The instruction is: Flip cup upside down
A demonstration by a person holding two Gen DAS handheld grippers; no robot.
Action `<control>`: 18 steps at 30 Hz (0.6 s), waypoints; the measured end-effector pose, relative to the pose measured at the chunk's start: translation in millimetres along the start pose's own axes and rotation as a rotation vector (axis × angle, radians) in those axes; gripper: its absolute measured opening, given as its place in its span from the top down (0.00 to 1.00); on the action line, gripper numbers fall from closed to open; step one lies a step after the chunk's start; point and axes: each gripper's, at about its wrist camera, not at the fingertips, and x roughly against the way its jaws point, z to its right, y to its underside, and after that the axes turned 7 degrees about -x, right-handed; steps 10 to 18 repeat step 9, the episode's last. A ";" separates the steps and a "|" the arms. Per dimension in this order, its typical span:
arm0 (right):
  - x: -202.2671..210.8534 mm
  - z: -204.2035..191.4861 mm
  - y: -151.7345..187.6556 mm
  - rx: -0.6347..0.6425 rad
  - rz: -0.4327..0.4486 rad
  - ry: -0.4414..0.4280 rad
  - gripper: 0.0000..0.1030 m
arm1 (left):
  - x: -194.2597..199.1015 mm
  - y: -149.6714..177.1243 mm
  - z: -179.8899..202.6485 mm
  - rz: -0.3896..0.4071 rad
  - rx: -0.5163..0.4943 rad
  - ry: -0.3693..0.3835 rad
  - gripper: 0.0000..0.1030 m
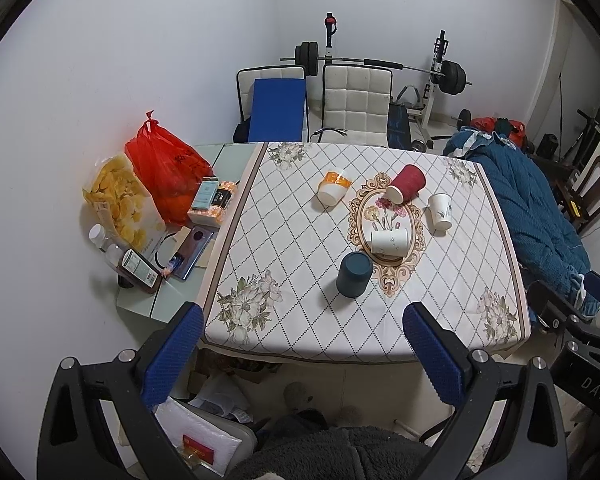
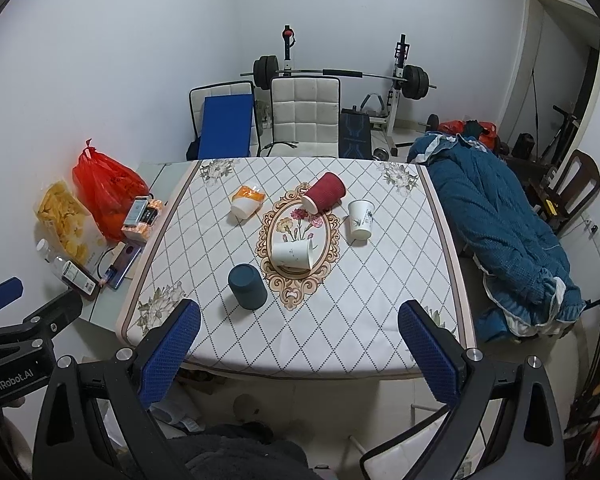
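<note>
Five cups are sitting mid-frame on the tablecloth (image 2: 380, 320), dark blue cup (image 2: 247, 286) and white cup (image 2: 360, 219) already mouth-down, three lying sideways, while left gripper (image 1: 302, 354) and right gripper (image 2: 298, 354) are hovering wide, empty, low in frame, probably needing a sideways cup next.

You are in a lived-in room at home: ahead of your tongs stands a table (image 2: 400, 344) under a flowered cloth, with two padded chairs (image 2: 305, 114) beyond it, a barbell rack (image 2: 400, 76) against the far wall, snack bags (image 1: 116, 200) left and a blue quilt (image 2: 496, 236) right.
</note>
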 end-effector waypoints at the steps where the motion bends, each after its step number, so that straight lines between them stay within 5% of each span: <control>1: -0.1 0.1 0.0 0.000 -0.001 -0.001 0.02 | -0.1 0.0 0.1 -0.001 0.000 0.000 0.01; 18: -1.5 -1.5 -0.9 -0.002 -0.011 -0.009 0.02 | 1.2 0.5 1.4 -0.002 -0.008 0.004 0.01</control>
